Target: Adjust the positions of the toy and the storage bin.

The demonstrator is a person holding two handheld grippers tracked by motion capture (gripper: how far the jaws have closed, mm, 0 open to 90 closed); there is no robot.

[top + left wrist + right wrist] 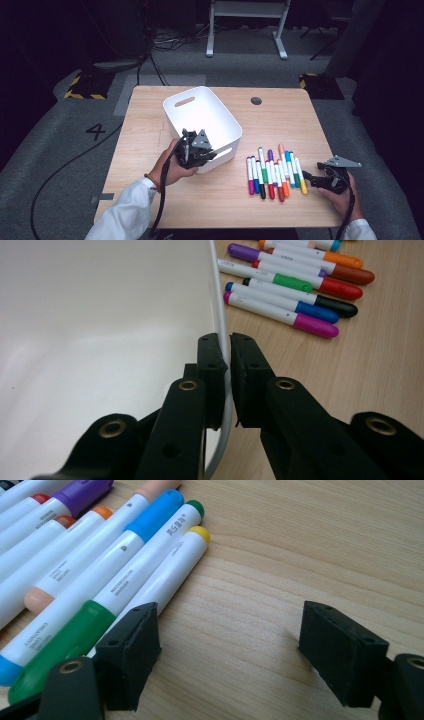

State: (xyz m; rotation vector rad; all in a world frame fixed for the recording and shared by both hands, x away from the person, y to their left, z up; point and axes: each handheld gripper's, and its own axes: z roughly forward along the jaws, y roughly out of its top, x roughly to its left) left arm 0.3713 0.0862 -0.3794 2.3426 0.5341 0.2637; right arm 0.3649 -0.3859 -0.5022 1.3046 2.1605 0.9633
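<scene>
A white plastic bin (204,116) with handle slots stands on the wooden table (285,120), left of centre. My left gripper (209,156) is shut on the bin's near right rim; in the left gripper view its jaws (229,340) pinch the thin white wall (100,315) between them. A row of several coloured markers (274,172) lies to the right of the bin. My right gripper (306,176) rests open on the table just right of that row. In the right gripper view (230,615) the yellow-capped marker (165,575) lies beside the left jaw, with only bare wood between the jaws.
A dark round hole (256,100) sits in the tabletop behind the bin. Markers (295,290) lie close to the bin's right side. A white frame's legs (245,30) stand on the grey floor beyond the table, and a cable (65,165) runs along the left.
</scene>
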